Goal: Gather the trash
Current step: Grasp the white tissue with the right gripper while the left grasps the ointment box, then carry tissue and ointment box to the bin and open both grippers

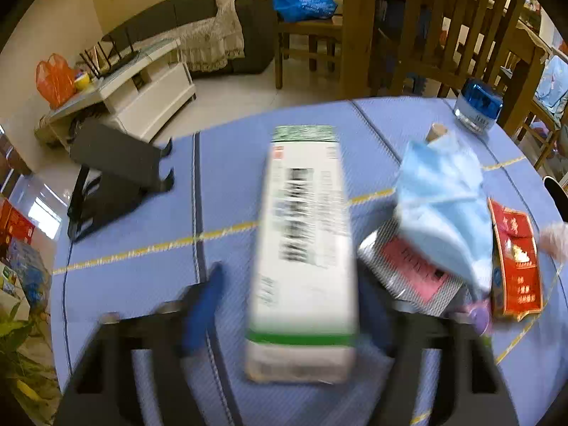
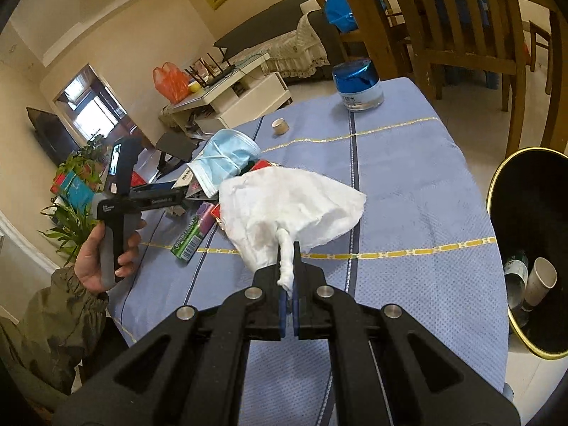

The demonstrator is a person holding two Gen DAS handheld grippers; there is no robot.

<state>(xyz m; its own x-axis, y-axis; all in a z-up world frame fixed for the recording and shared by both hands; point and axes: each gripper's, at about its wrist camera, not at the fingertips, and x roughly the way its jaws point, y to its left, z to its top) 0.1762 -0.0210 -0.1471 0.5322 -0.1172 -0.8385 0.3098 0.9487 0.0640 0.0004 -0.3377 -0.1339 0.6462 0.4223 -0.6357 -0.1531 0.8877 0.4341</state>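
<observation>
A long white carton with green ends (image 1: pixel 301 266) lies on the blue tablecloth between the blue pads of my left gripper (image 1: pixel 291 280). The view is blurred, but a gap shows between the left pad (image 1: pixel 207 301) and the carton, so the jaws stand open around it. My right gripper (image 2: pixel 289 284) is shut on the twisted end of a white tissue (image 2: pixel 284 206), which hangs spread above the table. A blue face mask (image 1: pixel 440 195) (image 2: pixel 227 158), a red cigarette pack (image 1: pixel 514 266) and a silver foil pack (image 1: pixel 411 269) lie in a pile right of the carton.
A black bin with a gold rim (image 2: pixel 497 184) stands right of the table, holding a paper cup and a bottle. A blue-lidded jar (image 2: pixel 358 85) and a small roll (image 2: pixel 280 126) sit at the far edge. A black stand (image 1: pixel 117 177) occupies the left. Wooden chairs stand behind.
</observation>
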